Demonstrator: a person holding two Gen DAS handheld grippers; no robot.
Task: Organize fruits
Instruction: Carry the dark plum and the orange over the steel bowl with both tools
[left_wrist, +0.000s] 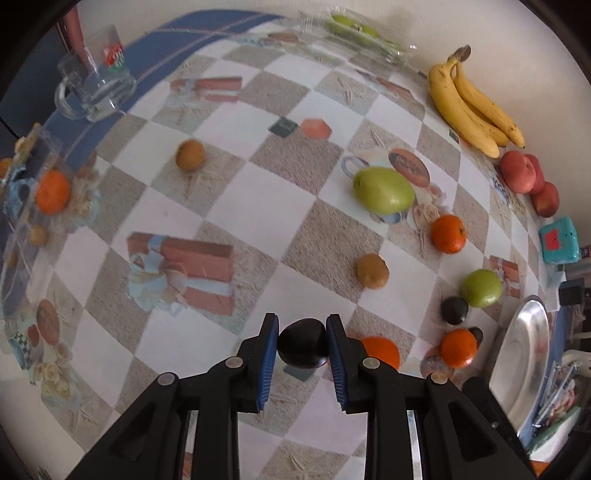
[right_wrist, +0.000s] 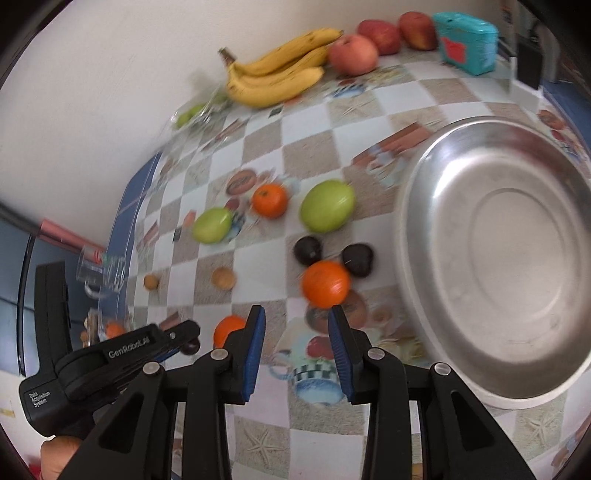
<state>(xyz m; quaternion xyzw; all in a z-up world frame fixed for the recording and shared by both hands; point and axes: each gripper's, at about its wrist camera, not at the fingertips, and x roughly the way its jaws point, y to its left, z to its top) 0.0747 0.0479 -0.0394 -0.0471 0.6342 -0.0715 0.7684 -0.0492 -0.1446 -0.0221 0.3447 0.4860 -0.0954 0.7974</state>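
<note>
While the left gripper (left_wrist: 302, 341) pinches one dark round fruit (left_wrist: 303, 343) between its blue pads above the checked tablecloth (left_wrist: 258, 206), the right gripper (right_wrist: 296, 332) stands slightly parted on nothing, an orange (right_wrist: 325, 283) just beyond its tips. Counted in the right view: three bananas (right_wrist: 275, 75), three red apples (right_wrist: 354, 54), two more dark fruits (right_wrist: 308, 250), and one steel bowl (right_wrist: 424, 295).

Table (left_wrist: 258, 206) covered by a checked, printed cloth. Resting on it: bananas (left_wrist: 472, 107) and apples (left_wrist: 524, 177) along the wall; two green fruits (left_wrist: 384, 190); oranges (left_wrist: 447, 234); two kiwis (left_wrist: 372, 270); dark fruits (right_wrist: 308, 250); a steel bowl (right_wrist: 509, 258); a glass mug (left_wrist: 96, 85); a teal box (left_wrist: 557, 245).
</note>
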